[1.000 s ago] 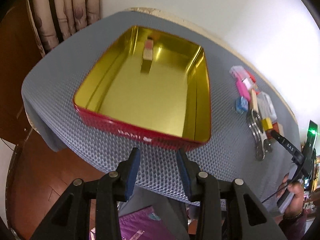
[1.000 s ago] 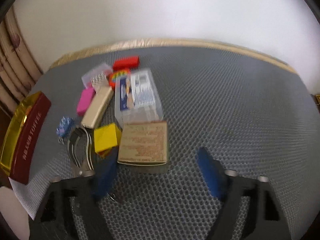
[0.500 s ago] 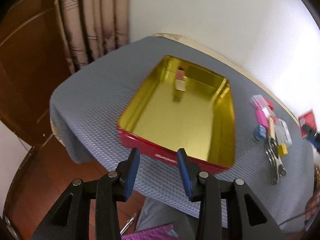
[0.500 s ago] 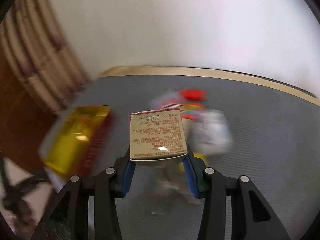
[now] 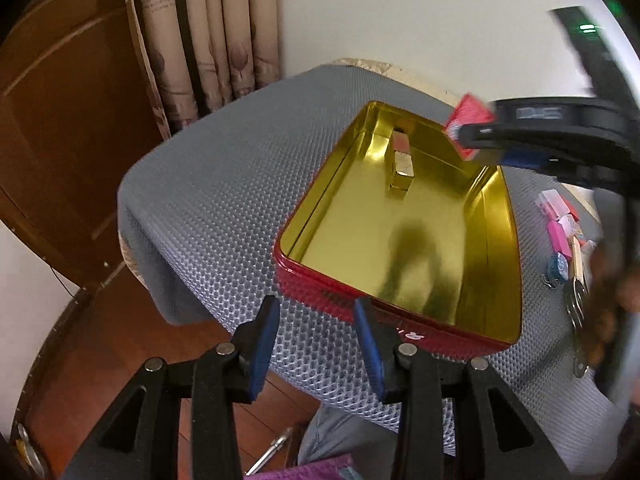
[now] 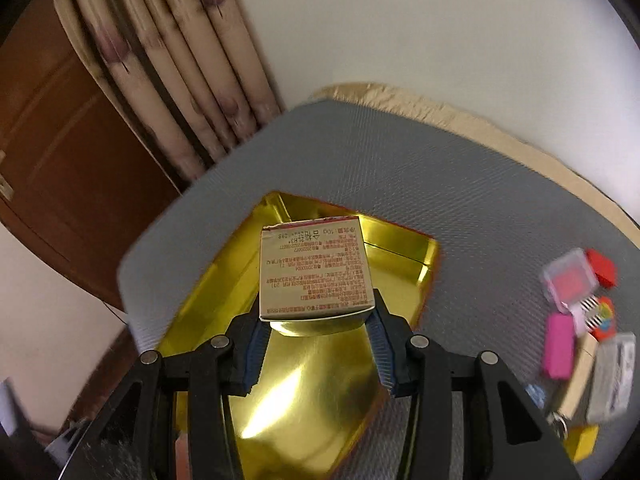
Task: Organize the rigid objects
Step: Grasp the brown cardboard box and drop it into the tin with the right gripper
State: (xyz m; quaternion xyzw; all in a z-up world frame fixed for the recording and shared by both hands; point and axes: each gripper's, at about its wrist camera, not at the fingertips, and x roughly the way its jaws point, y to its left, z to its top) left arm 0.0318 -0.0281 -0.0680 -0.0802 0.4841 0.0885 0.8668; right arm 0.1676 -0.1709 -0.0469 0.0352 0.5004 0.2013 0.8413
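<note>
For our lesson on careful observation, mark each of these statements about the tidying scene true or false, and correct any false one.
1. The right gripper holds a printed cardboard box. True.
2. The left gripper holds a pink eraser. False: nothing is between its fingers.
3. The tin is gold inside and red outside. True.
4. The tin has nothing in it. False: a small block stands near its far wall.
5. The box hangs above the tin. True.
6. The leftover small items lie on bare wood. False: they lie on the grey mat.
</note>
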